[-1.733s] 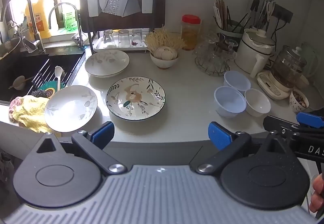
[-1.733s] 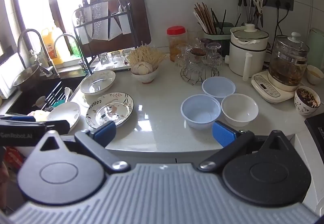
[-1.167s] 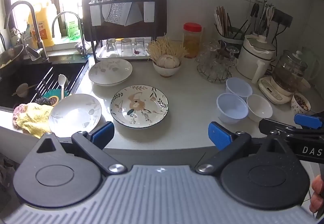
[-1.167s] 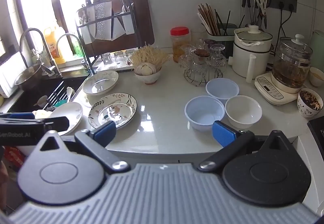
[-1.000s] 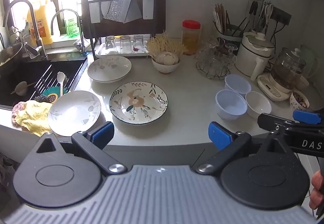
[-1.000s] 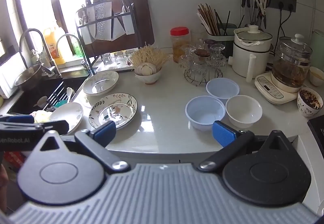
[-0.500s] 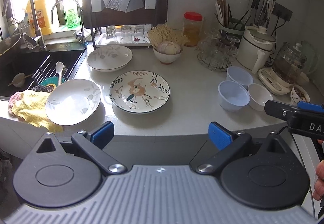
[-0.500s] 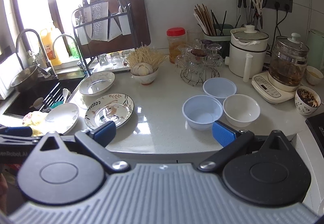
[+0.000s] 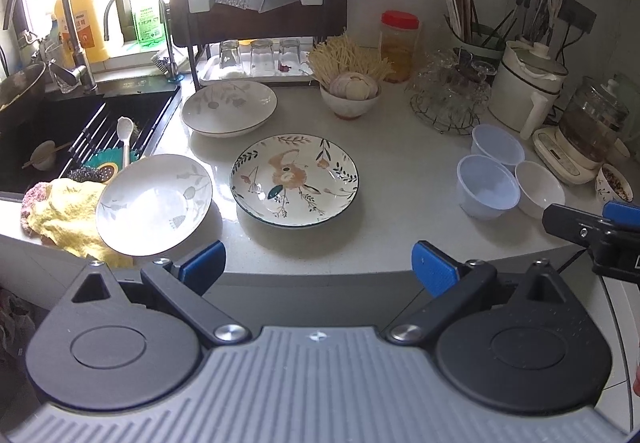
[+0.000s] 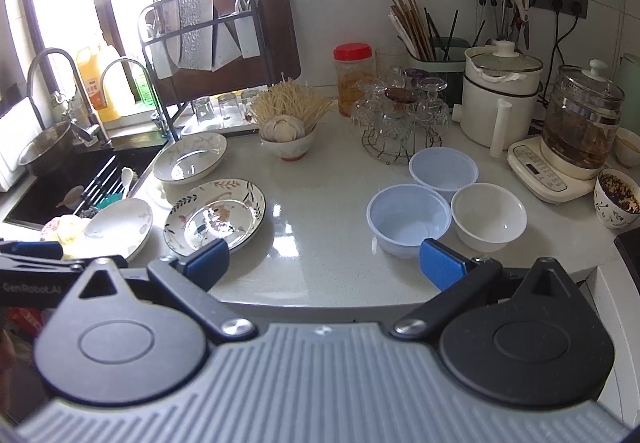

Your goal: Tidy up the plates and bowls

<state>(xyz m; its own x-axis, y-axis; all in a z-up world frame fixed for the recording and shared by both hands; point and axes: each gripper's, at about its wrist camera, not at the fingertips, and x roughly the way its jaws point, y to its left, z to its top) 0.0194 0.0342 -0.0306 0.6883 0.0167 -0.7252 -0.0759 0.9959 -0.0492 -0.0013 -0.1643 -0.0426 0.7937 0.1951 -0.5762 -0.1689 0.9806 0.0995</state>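
Three plates lie on the counter: a flowered plate (image 9: 296, 181) in the middle, a white plate (image 9: 154, 205) at the front left resting partly on a yellow cloth, and a deeper white plate (image 9: 229, 107) behind. Two pale blue bowls (image 9: 488, 187) (image 9: 498, 147) and a white bowl (image 9: 540, 189) sit at the right. They also show in the right wrist view: the flowered plate (image 10: 216, 217), a blue bowl (image 10: 408, 219), the white bowl (image 10: 489, 217). My left gripper (image 9: 318, 267) is open and empty, short of the counter edge. My right gripper (image 10: 324, 263) is open and empty, just before the bowls.
A sink (image 9: 60, 131) with utensils lies at the left, a yellow cloth (image 9: 68, 215) on its edge. A dish rack (image 9: 256, 15), a garlic bowl (image 9: 352, 95), a jar (image 9: 400, 43), a glass stand (image 9: 448, 95), a cooker (image 9: 528, 87) and a kettle (image 9: 592, 127) line the back.
Both grippers have risen and moved a little closer to the counter, so the plates and bowls look nearer. Both stay open. Nothing on the counter has moved.
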